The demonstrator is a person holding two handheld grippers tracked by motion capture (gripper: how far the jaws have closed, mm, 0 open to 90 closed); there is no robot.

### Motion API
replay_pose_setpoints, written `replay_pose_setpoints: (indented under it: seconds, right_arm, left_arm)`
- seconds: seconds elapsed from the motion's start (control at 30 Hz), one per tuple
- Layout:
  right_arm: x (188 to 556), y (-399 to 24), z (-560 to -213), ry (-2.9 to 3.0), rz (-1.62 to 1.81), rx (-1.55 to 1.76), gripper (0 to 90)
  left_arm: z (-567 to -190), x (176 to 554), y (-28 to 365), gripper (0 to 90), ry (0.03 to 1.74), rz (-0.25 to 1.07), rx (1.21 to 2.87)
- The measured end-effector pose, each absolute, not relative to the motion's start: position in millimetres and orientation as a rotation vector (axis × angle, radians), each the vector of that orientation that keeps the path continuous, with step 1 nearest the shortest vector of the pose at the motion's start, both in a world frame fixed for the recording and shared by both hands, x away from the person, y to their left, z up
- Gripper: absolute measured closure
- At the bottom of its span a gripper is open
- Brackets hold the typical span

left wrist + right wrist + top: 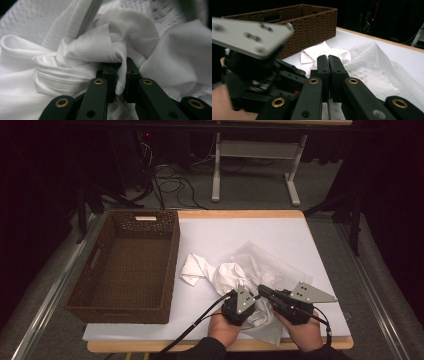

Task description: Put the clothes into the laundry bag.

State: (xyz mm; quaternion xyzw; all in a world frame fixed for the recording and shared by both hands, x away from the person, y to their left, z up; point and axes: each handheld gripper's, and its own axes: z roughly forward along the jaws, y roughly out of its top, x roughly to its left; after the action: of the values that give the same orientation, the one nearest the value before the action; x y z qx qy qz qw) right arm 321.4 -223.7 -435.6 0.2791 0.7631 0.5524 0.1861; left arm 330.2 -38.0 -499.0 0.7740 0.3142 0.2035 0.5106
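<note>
Here, nearest the person, the left gripper [120,82] pinches a fold of the crumpled white cloth garment [227,275], and the right gripper [328,75] is pressed together on the thin mesh laundry bag [260,262]. The garment appears only partly bagged; beyond, the brown woven basket [100,307] waits.

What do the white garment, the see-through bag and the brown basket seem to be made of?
Garment: soft white knit fabric, probably cotton, matte, with stitched hems and a ribbed edge. Bag: white mesh netting, likely synthetic; small regular holes show. Basket: dark brown woven wicker or paper cord; its weave texture is plain.
</note>
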Motion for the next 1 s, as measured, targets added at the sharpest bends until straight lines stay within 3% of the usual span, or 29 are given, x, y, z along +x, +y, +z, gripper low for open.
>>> replay_pose_setpoints:
  seconds: [0.17,0.27,0.5,0.57,0.73,1.0]
  right_arm:
    - [317.4,-227.7,-428.0,2.126,1.588,0.78,89.8]
    - [319.8,-229.5,-432.1,2.126,1.574,0.785,89.8]
    - [323.7,-234.3,-437.6,2.119,1.55,0.812,89.7]
    - [324.3,-235.0,-438.4,2.119,1.542,0.819,89.7]
    - [325.0,-236.0,-439.1,2.115,1.532,0.827,89.7]
    - [324.7,-236.1,-438.7,2.114,1.524,0.825,89.7]
  left_arm:
    - [-500.5,331.7,-41.1,82.0,0.785,0.476,1.845]
    - [-497.3,328.6,-38.4,76.9,0.769,0.448,1.823]
    - [-485.4,311.9,-15.6,41.6,0.738,0.401,1.775]
    - [-484.0,308.4,-11.2,35.8,0.736,0.401,1.769]
    - [-479.4,296.5,11.4,30.0,0.744,0.433,1.756]
    - [-492.8,316.0,52.3,33.3,0.892,0.52,1.75]
